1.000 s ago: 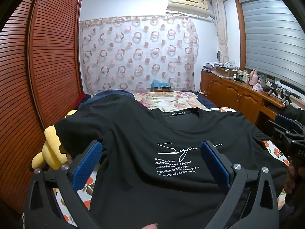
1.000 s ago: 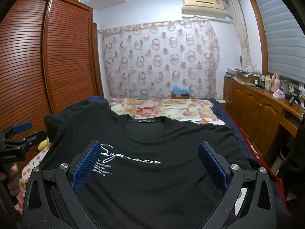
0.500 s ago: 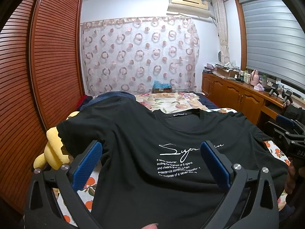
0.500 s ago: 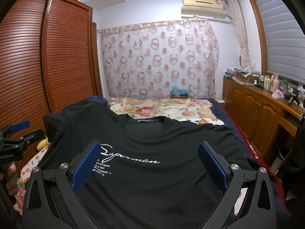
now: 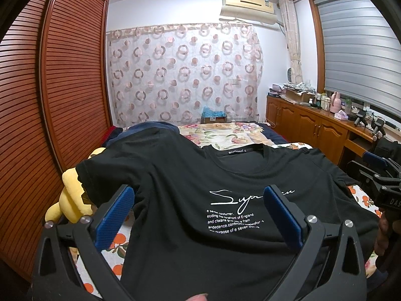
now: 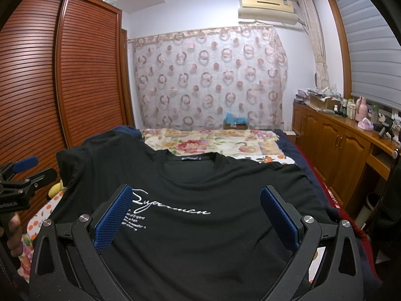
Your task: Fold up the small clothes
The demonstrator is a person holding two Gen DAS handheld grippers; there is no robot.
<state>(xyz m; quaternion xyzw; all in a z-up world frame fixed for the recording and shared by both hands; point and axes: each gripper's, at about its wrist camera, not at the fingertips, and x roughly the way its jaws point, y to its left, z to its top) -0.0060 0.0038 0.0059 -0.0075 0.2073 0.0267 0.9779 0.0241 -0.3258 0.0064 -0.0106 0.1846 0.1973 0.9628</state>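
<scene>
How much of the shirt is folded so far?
None yet. Done: the black shirt lies spread face up on the bed, print and collar showing. In hand: nothing; the left gripper and right gripper are above it with jaws wide open. Left: grabbing it and making every fold.
</scene>
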